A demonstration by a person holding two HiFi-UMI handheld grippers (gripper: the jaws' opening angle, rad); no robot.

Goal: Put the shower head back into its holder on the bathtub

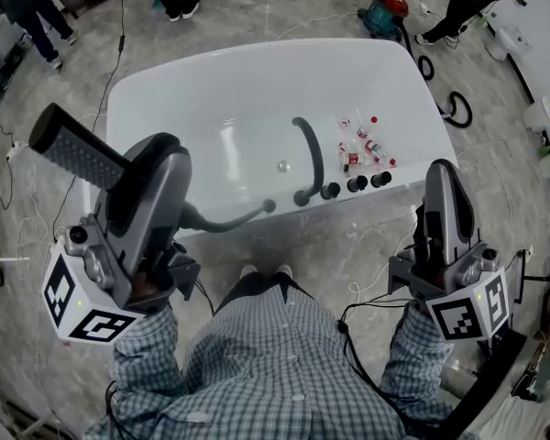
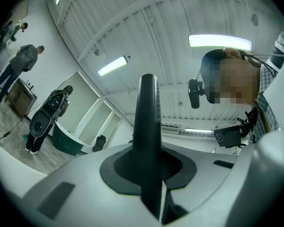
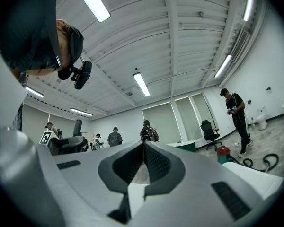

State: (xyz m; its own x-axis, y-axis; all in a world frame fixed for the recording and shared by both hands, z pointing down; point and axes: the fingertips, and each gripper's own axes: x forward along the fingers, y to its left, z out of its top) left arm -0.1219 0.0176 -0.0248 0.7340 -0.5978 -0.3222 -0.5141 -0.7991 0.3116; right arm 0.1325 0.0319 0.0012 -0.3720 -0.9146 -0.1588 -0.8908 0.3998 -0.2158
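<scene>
No words or numbers can be read here. The cube on the left hand-held gripper point(image 1: 156, 154) and the cube on the right hand-held gripper point(image 1: 440, 168) show only black and white square patterns, not letters. The little bottles point(image 1: 362, 145) on the bathtub point(image 1: 211, 90) have red and white labels, but the print is too small to read.

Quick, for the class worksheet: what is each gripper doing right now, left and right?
Left gripper: closed on the shower head.
Right gripper: closed, holding nothing.
</scene>
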